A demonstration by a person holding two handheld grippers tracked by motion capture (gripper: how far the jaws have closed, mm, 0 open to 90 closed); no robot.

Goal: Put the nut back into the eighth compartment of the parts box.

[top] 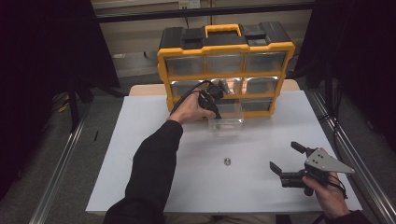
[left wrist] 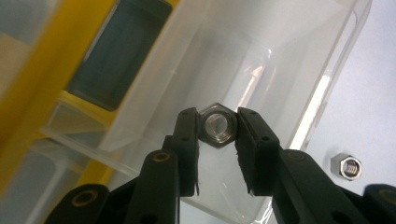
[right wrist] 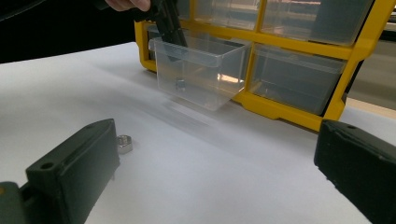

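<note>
Black jaws of the left gripper [left wrist: 217, 133] are clamping a steel hex nut [left wrist: 215, 125] by its flats, holding it over the mouth of the clear drawer [left wrist: 299, 70]. That drawer is standing pulled out from the bottom row of the yellow organiser [top: 226, 46], resting on the white table [top: 140, 140]. One nut [right wrist: 179, 84] is already lying inside the drawer. A second loose nut [top: 227, 161] is waiting on the table, between the two hands. The right gripper [top: 286, 161] is idling near the table's front right edge, jaws spread wide and gripping nothing. Judgement: the deposit step is under way. The next move is calling for a clean release above the drawer floor, clear of its walls, then a reach for the remaining nut.
</note>
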